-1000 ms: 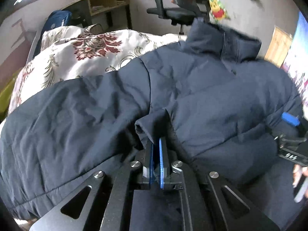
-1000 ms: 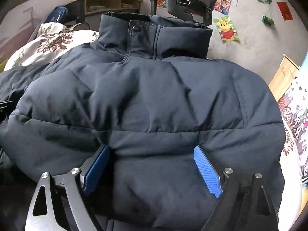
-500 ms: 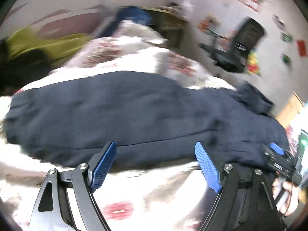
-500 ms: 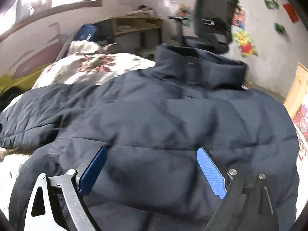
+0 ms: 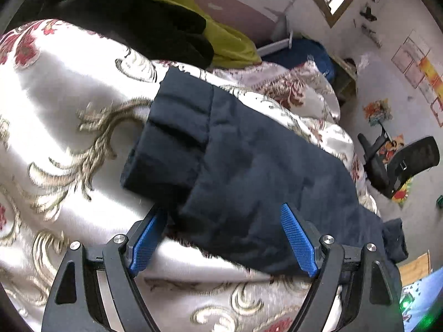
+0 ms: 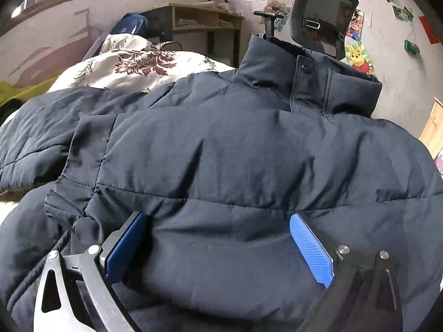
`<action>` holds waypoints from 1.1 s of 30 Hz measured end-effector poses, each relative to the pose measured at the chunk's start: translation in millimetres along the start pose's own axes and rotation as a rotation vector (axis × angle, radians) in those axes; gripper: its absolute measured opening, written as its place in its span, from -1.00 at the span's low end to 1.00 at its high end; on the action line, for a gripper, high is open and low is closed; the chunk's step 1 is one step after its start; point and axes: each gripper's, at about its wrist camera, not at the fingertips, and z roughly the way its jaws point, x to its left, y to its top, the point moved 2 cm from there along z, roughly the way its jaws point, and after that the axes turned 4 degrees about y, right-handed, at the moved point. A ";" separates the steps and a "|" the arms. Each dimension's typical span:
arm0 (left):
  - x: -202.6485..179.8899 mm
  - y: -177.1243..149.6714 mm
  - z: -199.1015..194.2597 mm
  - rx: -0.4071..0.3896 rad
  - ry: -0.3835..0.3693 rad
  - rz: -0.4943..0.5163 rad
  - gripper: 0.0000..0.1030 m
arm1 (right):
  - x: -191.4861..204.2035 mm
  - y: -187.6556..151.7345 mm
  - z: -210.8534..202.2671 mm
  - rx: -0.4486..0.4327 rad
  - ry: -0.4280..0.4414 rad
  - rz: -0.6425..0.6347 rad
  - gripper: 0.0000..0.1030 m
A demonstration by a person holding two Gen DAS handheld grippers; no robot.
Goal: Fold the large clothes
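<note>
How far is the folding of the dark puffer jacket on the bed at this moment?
Early stage. Done: the navy puffer jacket lies spread front-up on the floral bedspread, collar closed. In hand: nothing is gripped; the left hand-held gripper stands open at the outstretched sleeve, and the right hand-held gripper is open over the body. Left: folding in the sleeves, then the body.

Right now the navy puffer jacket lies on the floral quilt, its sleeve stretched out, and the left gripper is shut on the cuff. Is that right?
Not quite. The left wrist view shows the left gripper open, its blue pads apart on either side of the sleeve near the cuff. The navy puffer jacket does lie on the floral quilt.
</note>
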 end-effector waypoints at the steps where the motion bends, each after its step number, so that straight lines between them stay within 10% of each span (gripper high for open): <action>1: 2.3 4.0 -0.6 -0.010 0.011 0.003 0.52 | -0.6 -0.8 0.3 -0.003 0.004 0.002 1.00; 7: 3.6 6.2 -1.9 -0.024 0.090 0.034 -0.45 | -2.5 -4.4 1.6 -0.017 0.014 0.009 1.00; 15: -66.3 1.6 -62.4 -0.279 0.060 0.288 -0.70 | -1.0 -5.1 -3.7 -0.036 0.012 0.011 1.00; 24: -208.8 -33.7 -162.1 -0.495 -0.285 0.630 -0.71 | -28.1 8.3 -99.3 -0.117 0.121 0.135 1.00; 33: -345.3 -142.5 -182.8 -0.347 -0.669 0.861 -0.71 | -102.8 7.4 -197.4 -0.193 0.036 0.260 1.00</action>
